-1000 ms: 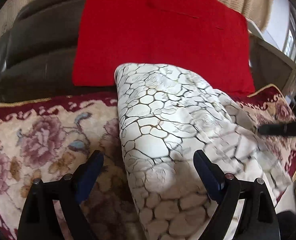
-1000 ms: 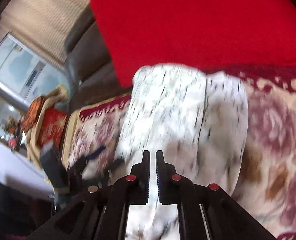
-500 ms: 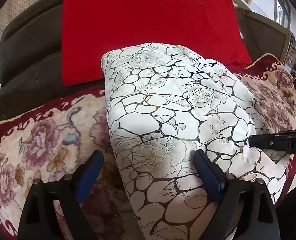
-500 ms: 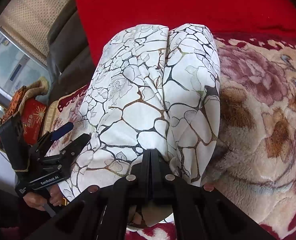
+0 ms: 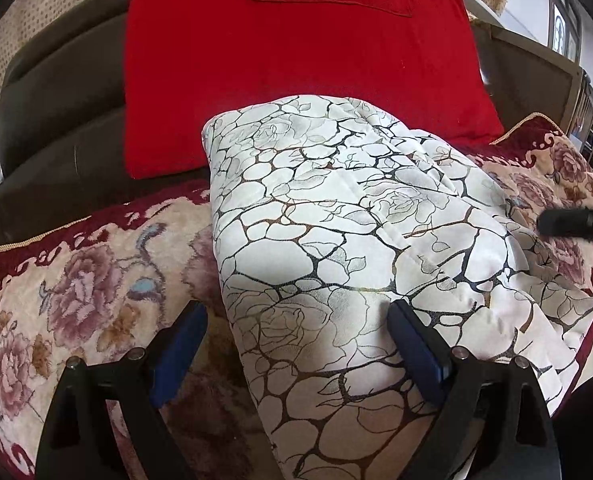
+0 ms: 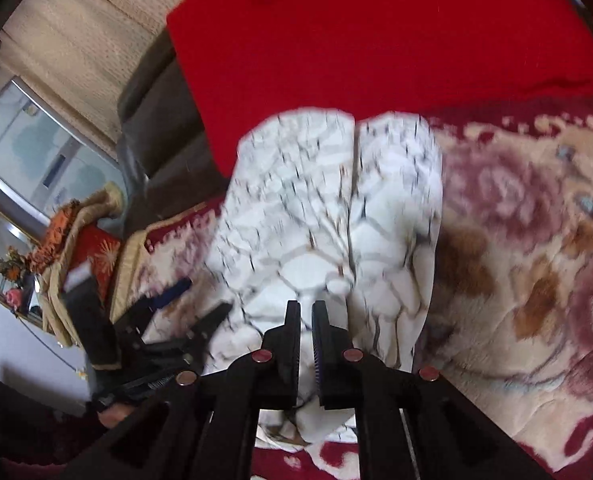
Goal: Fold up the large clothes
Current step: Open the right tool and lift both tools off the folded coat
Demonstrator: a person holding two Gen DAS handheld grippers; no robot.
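Note:
A white garment (image 5: pixel 336 240) with a black and gold crackle-and-rose print lies as a long folded bundle on the floral blanket (image 5: pixel 76 300). My left gripper (image 5: pixel 296 308) stands wide open over the bundle's near end, blue pads (image 5: pixel 180 344) on either side, not pressing it. In the right wrist view the garment (image 6: pixel 328 220) is blurred. My right gripper (image 6: pixel 306 304) hovers at its near edge, jaws opening to a narrow gap with cloth showing behind it. Its dark tip (image 5: pixel 576 222) enters the left wrist view from the right.
A large red cushion (image 5: pixel 296 60) leans on the dark sofa back (image 5: pixel 56 100) behind the garment. The blanket's dark red border (image 6: pixel 336 456) marks the seat's front edge. At left are a window, orange cloth (image 6: pixel 56 232) and the other gripper (image 6: pixel 168 312).
The right gripper's jaws, fully together half a second ago, now show a thin gap, and its view has pulled back from the garment. The left gripper stays wide open over the bundle.

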